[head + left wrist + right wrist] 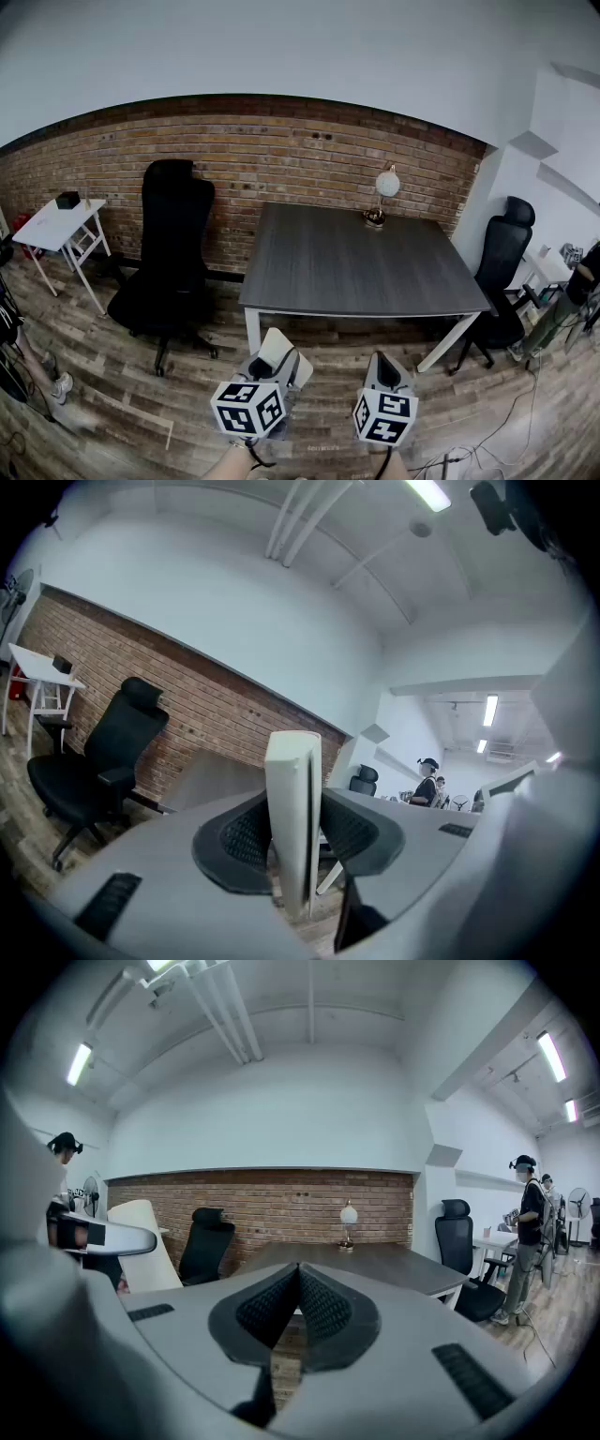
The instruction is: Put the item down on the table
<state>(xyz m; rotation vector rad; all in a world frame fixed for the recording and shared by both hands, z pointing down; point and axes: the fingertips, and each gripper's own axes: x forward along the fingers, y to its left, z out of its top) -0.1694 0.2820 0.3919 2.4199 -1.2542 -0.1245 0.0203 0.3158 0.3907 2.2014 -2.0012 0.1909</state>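
Head view: the left gripper [274, 367] holds a pale flat item [278, 349] short of the table [356, 267] at 12 o'clock, evidently ready for set-down, and the right gripper [386, 373] is idle at its 3 o'clock. Left gripper view: the jaws are clamped on the item's faces with its edge upright; its lower end is hidden and its identity is unclear. Right gripper view: the jaws are pressed together on nothing.

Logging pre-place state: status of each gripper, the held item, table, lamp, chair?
Left gripper: fingers shut on flat cream-white panel.
Panel: held on edge, off the table.
Right gripper: fingers shut, empty.
Dark grey rectangular table: standing, lamp on it.
White globe lamp: upright at table's far edge.
Black office chair: unoccupied.
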